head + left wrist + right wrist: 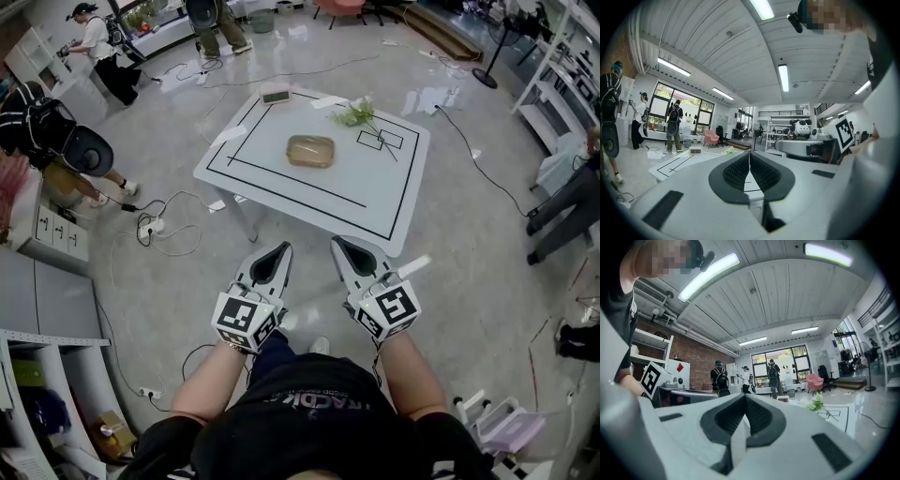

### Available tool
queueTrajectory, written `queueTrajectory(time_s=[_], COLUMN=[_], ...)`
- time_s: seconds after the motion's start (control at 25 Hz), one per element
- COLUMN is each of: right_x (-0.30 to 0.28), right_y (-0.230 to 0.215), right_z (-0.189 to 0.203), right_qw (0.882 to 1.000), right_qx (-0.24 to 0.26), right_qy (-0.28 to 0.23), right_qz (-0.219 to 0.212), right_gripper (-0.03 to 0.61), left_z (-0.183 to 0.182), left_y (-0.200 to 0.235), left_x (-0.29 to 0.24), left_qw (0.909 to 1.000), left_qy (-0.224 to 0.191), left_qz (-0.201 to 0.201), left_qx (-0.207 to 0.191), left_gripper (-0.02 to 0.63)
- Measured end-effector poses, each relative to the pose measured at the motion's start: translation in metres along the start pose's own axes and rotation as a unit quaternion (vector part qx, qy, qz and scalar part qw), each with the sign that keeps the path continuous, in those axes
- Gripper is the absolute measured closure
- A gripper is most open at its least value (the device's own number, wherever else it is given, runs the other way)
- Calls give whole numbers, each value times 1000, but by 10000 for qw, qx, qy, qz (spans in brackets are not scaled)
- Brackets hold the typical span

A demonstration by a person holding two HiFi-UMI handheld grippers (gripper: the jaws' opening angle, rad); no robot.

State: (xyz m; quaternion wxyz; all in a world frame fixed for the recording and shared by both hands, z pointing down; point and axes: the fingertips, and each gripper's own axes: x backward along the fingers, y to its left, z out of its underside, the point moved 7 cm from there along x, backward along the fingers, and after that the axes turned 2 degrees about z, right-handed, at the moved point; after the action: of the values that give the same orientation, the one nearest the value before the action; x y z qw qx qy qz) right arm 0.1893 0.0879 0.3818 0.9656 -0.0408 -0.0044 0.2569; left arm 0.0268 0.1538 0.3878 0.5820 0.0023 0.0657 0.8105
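A white table [384, 202] with black lines stands in front of me. A tan oblong object [310, 151] lies at its middle. A green flower sprig [359, 114] [816, 403] lies at the far right, and a small display device [276, 97] [695, 150] sits at the far edge. My left gripper [279, 248] [749, 154] and right gripper [341, 244] [745, 397] hang side by side in the air short of the table's near edge. Both are shut with nothing between the jaws and touch nothing.
Cables and a power strip [150, 227] lie on the floor left of the table. People stand at the far left [98, 52] and back [211, 23]; another sits at the right [572, 202]. Cabinets [47, 234] line the left, shelves [553, 66] the right.
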Motion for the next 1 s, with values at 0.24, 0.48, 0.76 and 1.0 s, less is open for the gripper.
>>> queueTrajectory(time_s=[0.24,0.48,0.76,1.0], right_x=[-7,-41,-94,-141], right_y=[-14,-27,-48,-64], right_z=[0,1,7,9], right_qw=[9996,9986,9920,9854], right_qx=[-130,-432,-1005,-1196], right_qy=[-77,-142,-143,-87], right_qz=[224,274,753,1207], right_gripper=[575,472,394,393], left_z=[0,-3,-13,-21], left_y=[12,46,103,157], left_x=[-6,-25,-60,-93], left_qw=[10000,9997,9965,9921], left_qy=[-38,-48,64,139], left_qz=[29,240,821,1246], left_qx=[-8,0,-116,-47], left_gripper=[573,472,324,321])
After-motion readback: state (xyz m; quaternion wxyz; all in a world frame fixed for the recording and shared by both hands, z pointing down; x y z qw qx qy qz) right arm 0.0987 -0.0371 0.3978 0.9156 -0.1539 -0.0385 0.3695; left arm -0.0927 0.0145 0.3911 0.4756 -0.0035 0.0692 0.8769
